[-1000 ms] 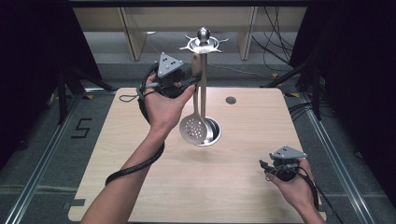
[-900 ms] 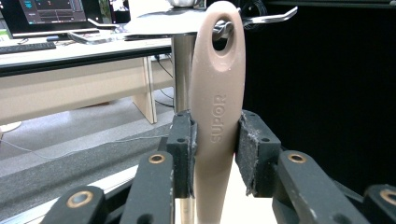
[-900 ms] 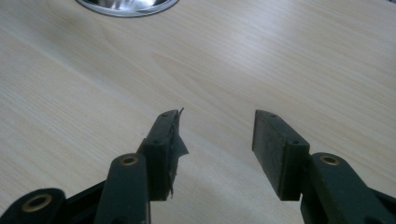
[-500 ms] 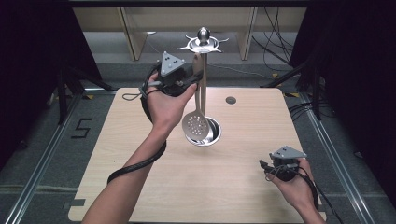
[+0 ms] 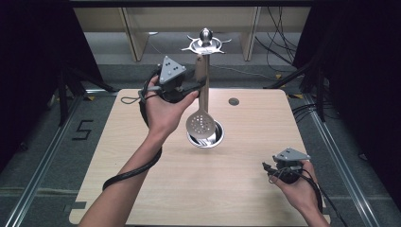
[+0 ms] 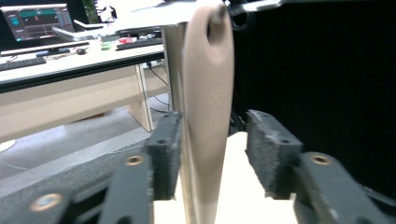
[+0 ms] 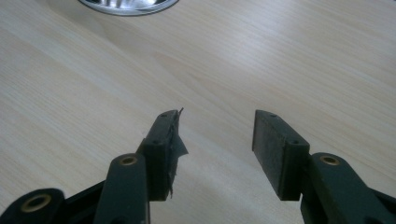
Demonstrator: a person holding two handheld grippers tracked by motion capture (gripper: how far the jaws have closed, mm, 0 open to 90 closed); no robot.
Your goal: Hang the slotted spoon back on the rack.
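Left gripper (image 6: 212, 154) just opening — spoon handle (image 6: 208, 107) between jaws.

The high view looks forward and down from above the person's side of the bench (image 5: 156, 189), taking in both forearms and the whole top from well back. The left gripper view rides on the left claw (image 6: 212, 154) and faces level along its jaws, very near the skimmer handle (image 6: 208, 93) between them, with a desk beyond the claw. The right gripper view rides on the right claw (image 7: 215, 140), tilted down at the bench close ahead of its jaws; the rack's metal base (image 7: 126, 4) lies beyond the claw. That base (image 5: 208, 141) and the skimmer also show in the high view.
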